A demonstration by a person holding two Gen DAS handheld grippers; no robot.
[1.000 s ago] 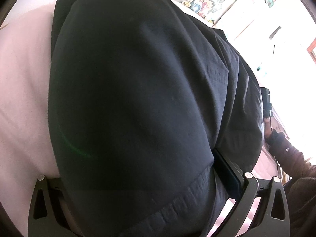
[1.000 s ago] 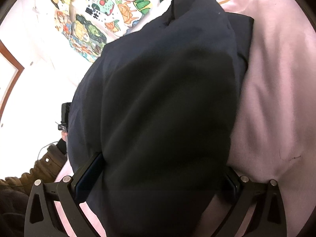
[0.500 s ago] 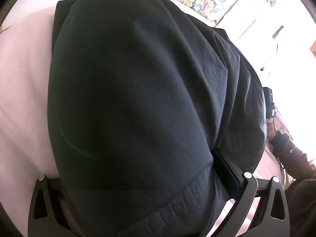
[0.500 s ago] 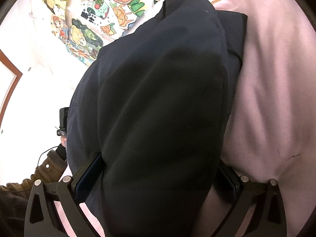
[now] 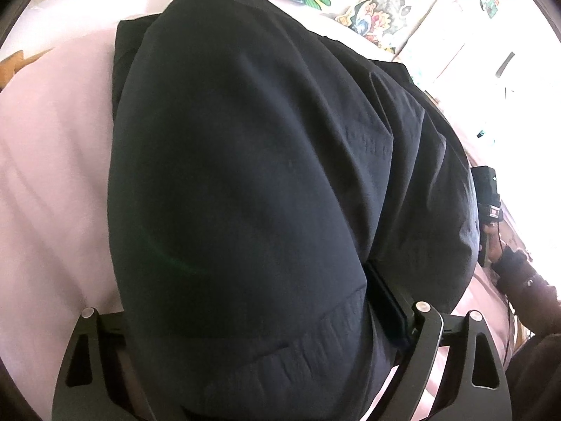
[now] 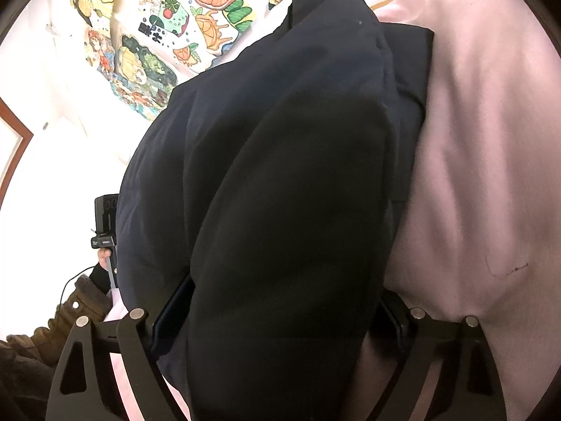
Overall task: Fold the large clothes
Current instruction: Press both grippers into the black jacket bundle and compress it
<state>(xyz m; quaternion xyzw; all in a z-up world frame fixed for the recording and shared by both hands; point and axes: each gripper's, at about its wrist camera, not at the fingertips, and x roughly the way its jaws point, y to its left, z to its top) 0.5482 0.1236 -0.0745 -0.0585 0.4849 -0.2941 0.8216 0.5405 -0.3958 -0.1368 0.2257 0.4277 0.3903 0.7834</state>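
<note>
Both tongs, left (image 5: 252,347) and right (image 6: 277,322), were clamped on the dark navy woven garment (image 5: 245,175), lifting its near edge off the pink bedsheet (image 6: 491,175) to fold it.

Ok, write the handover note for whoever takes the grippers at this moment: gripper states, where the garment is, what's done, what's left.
Left gripper: shut on the dark navy fabric garment, near a ribbed hem.
Right gripper: shut on the same garment.
Garment: draped forward from both grippers over the pale pink bed sheet; its far edge lies flat on the sheet.
Done: both ends gripped, a fold under way.
Left: probably lay the held edge down, release, smooth.
</note>
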